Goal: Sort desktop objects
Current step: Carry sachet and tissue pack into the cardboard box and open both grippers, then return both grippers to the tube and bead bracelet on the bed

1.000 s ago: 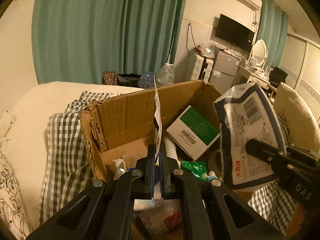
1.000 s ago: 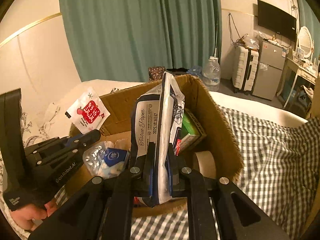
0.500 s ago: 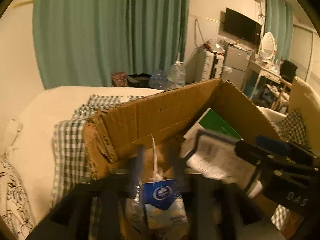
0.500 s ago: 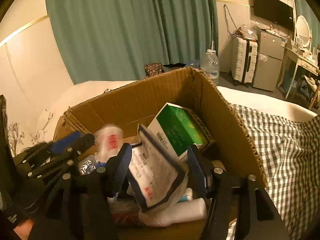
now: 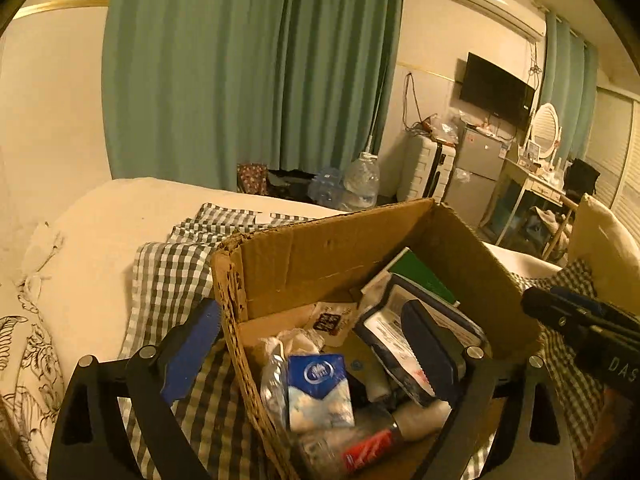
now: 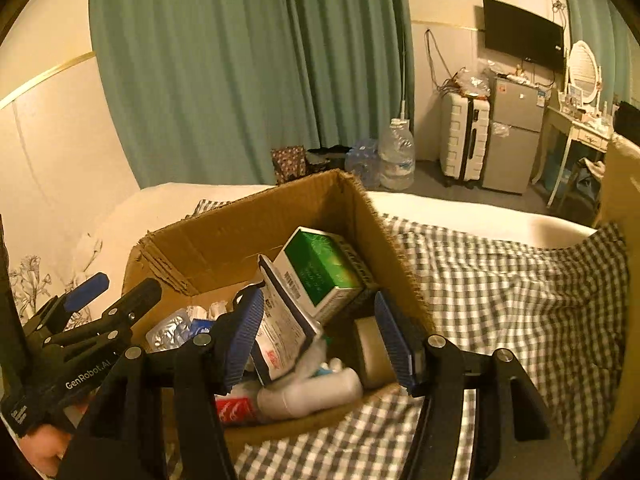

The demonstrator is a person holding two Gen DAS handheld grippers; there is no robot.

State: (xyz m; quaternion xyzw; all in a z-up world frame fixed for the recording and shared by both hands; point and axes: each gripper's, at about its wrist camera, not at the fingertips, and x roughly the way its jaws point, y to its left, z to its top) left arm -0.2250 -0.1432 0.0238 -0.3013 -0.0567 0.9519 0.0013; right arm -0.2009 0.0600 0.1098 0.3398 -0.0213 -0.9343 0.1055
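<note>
I read both jaws just opened, nothing gripped: left gripper (image 5: 316,344) wide, right gripper (image 6: 320,336) half-spread; tissue pack (image 6: 280,324) leans at twelve o'clock in cardboard box (image 6: 240,236); withdrawing carelessly may snag it.

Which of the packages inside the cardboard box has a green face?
The white rectangular carton with a green face, leaning against the far right corner of the brown cardboard box; the other packs show blue or white.

A green curtain (image 5: 248,80) fills the upper middle of the frame. Right of it hang a black television (image 5: 496,90) and, higher, a white air conditioner (image 5: 500,2). Below stand a white suitcase (image 6: 464,140), a grey fridge (image 6: 514,136) and large water bottles (image 6: 396,156). A checked cloth (image 6: 500,292) covers the lower right.
</note>
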